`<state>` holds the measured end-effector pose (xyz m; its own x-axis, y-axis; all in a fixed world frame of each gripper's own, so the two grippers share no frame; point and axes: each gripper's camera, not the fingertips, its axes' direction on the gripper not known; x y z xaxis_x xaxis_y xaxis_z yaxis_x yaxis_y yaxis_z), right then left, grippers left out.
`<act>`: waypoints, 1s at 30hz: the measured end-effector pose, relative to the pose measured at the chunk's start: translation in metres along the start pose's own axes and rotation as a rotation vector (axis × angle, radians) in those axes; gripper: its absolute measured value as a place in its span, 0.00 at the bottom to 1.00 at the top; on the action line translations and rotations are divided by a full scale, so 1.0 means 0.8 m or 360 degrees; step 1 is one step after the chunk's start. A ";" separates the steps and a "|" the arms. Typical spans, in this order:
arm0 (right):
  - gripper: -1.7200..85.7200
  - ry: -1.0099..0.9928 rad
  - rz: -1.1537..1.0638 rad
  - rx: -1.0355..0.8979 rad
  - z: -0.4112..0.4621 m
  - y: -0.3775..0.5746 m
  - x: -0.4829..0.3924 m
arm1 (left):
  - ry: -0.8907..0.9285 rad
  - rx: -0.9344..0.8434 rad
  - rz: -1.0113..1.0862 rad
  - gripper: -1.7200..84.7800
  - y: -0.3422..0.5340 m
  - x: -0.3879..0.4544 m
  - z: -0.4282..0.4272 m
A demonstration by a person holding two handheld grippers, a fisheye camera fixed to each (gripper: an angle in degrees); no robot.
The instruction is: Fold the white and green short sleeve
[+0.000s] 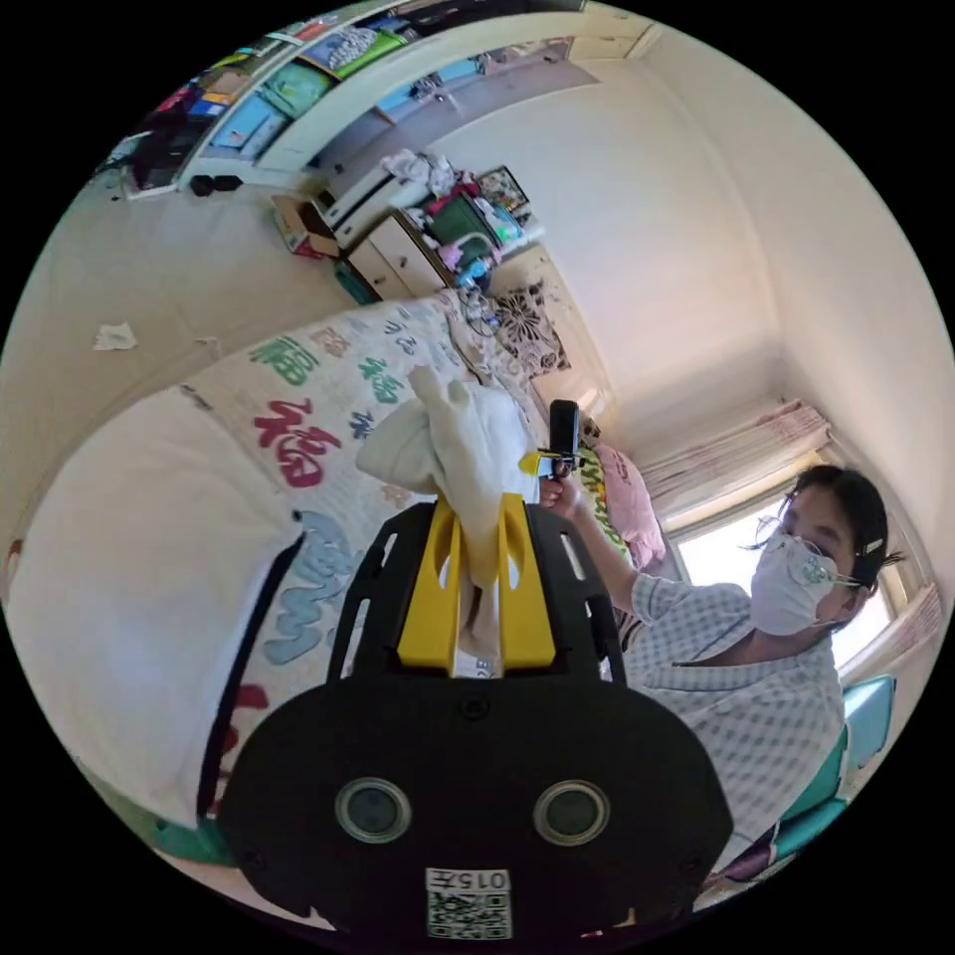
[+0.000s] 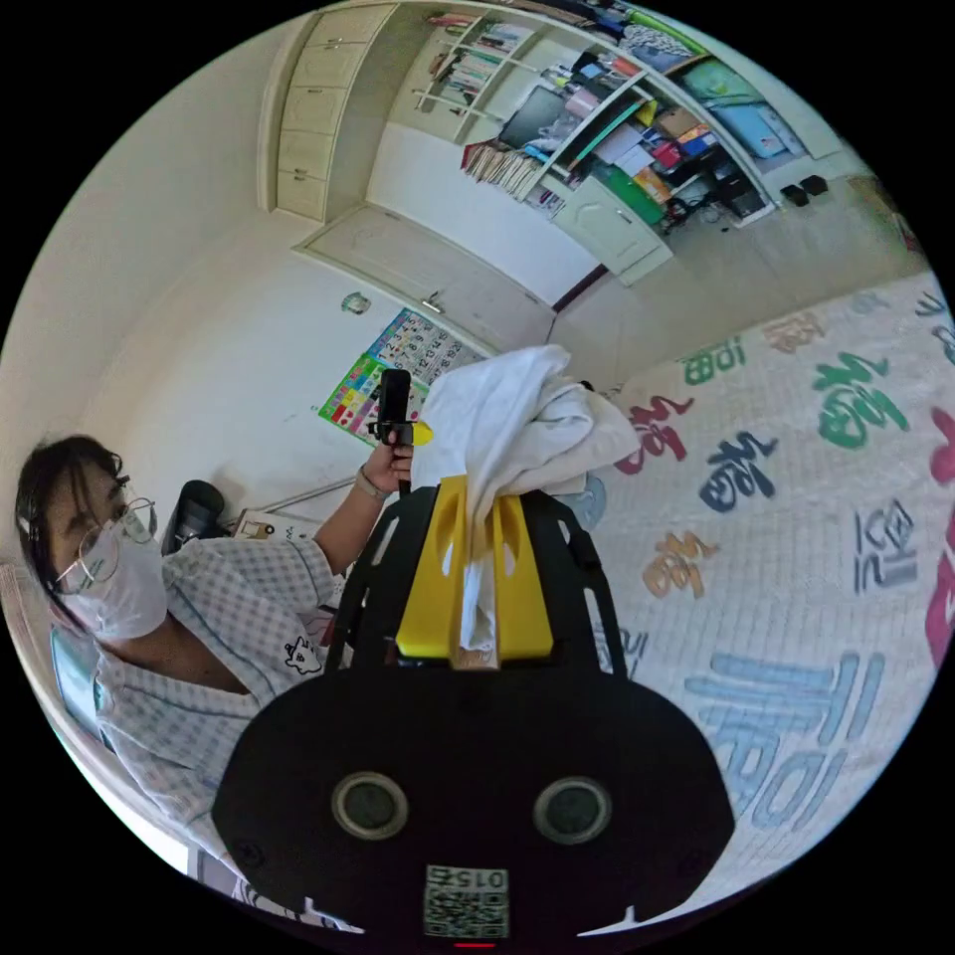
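Over the printed bedspread (image 2: 796,477), both the left gripper (image 1: 476,557) and right gripper (image 2: 476,557) are clamped on the bunched white shirt (image 1: 458,438), lifted up — looks like it needs spreading flat next.

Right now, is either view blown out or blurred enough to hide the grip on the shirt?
Left gripper view: the window is overexposed, but the left tool stays sharp, both jaws pressing the shirt. Right gripper view: even light, no glare; the right tool is crisp, shut on the shirt. Both views: heavy fisheye bending toward the rim, and the bedspread print is still legible.
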<state>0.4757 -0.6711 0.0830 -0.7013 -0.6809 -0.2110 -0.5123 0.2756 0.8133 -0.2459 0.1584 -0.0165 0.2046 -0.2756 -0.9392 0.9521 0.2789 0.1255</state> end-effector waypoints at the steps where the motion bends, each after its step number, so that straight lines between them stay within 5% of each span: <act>1: 0.07 -0.0027 -0.0023 -0.0103 0.052 -0.053 0.003 | -0.0069 0.0080 -0.0059 0.09 0.018 -0.009 -0.055; 9: 0.07 -0.0036 0.0185 -0.0479 0.280 -0.205 0.063 | -0.0185 0.0347 -0.0494 0.09 0.131 -0.131 -0.189; 13: 0.04 -0.0166 0.0343 -0.0288 0.238 -0.198 0.078 | 0.0025 0.0584 -0.0463 0.08 0.184 -0.130 -0.194; 17: 0.02 -0.0080 0.0407 -0.0101 0.157 -0.168 0.044 | -0.0156 0.0674 -0.0452 0.04 0.235 -0.071 -0.224; 23: 0.01 0.0485 0.0119 0.0195 0.018 -0.034 -0.161 | -0.0554 0.0648 0.0073 0.01 0.277 0.170 -0.188; 30: 0.02 0.1917 -0.0166 0.0816 -0.018 0.238 -0.513 | -0.0787 0.0735 0.1176 0.01 0.306 0.515 0.097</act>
<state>0.6729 -0.3485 0.3323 0.0952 -0.8158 0.5704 -0.8530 0.2285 0.4692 0.0892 0.0416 -0.3483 0.7521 -0.5582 -0.3505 0.5217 0.1791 0.8341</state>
